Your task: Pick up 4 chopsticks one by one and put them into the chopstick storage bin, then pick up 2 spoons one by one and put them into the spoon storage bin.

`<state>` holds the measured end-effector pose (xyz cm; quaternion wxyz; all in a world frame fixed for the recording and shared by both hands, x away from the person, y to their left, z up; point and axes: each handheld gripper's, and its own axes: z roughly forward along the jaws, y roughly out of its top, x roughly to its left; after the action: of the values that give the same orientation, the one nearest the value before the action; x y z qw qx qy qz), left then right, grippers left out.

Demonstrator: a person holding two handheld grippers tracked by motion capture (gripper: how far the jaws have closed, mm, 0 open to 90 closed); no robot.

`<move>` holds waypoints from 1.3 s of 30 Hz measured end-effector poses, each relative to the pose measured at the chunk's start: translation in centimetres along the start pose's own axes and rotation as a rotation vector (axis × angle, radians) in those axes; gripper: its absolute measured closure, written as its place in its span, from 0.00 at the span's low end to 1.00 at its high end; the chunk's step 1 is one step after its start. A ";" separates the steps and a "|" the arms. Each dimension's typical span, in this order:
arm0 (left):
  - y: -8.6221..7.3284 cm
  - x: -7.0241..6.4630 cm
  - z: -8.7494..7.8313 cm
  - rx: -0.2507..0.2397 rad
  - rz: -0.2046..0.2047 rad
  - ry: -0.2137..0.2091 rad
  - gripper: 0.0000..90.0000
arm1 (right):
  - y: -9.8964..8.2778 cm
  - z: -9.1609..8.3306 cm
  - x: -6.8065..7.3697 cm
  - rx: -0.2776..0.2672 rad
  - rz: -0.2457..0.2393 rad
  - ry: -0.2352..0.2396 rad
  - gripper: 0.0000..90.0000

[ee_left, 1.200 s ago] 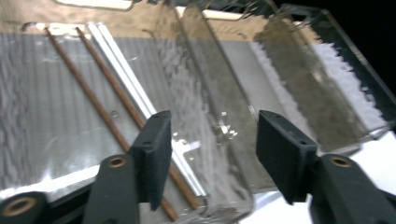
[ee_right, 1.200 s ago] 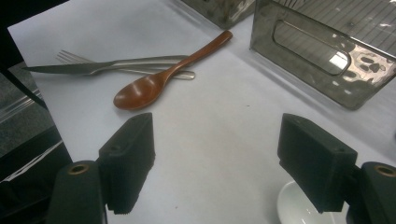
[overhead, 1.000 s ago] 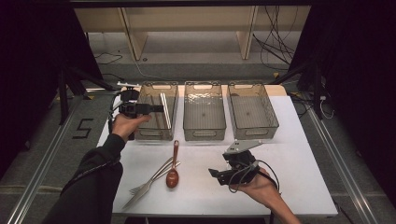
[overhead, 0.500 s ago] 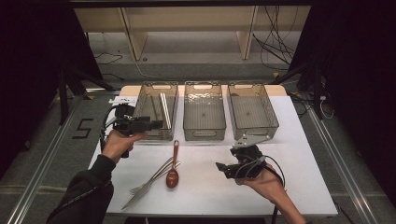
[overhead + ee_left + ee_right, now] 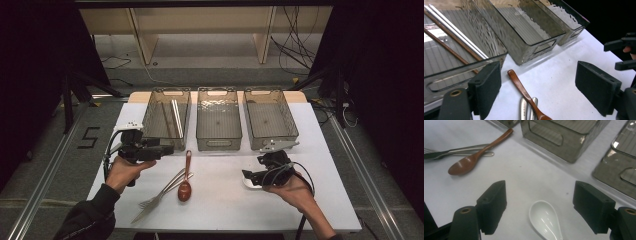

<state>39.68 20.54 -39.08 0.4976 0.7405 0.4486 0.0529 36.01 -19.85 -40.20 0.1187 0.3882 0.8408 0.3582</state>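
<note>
My left gripper (image 5: pixel 168 149) hovers just in front of the left bin (image 5: pixel 166 120), where chopsticks (image 5: pixel 456 40) lie. Its jaws have just been opening and nothing is between them (image 5: pixel 537 80). Below them a wooden spoon (image 5: pixel 522 91) lies on the white table, its bowl (image 5: pixel 184 191) resting over two metal forks (image 5: pixel 159 194). My right gripper (image 5: pixel 248 176) stands open low over a white ceramic spoon (image 5: pixel 546 220). That spoon lies between its pads (image 5: pixel 492 202) without touching them.
Three smoky clear bins stand in a row at the back; the middle bin (image 5: pixel 218 120) and the right bin (image 5: pixel 271 120) look bare inside. The white table (image 5: pixel 325 160) ends close behind the forks at the near edge.
My left gripper has drawn back from over the left bin toward the near side, and its jaws look wider. My right gripper has edged slightly to the right.
</note>
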 end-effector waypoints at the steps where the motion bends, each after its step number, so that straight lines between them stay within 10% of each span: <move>1: -0.2 -0.2 0.0 -0.003 0.002 -0.003 0.22 | -0.1 -0.1 -0.2 0.002 0.003 -0.004 0.31; 18: -2.7 -2.8 -1.4 -0.063 0.102 -0.028 0.18 | -1.3 0.0 -2.8 0.102 0.029 -0.011 0.29; 39: -4.5 -2.4 -1.9 -0.022 0.070 -0.013 0.18 | -2.3 1.6 -3.3 0.261 -0.002 -0.001 0.34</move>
<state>34.55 20.59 -40.83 0.5064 0.7507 0.4184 0.0703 37.65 -22.53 -43.18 0.0680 0.3995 0.8806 0.2455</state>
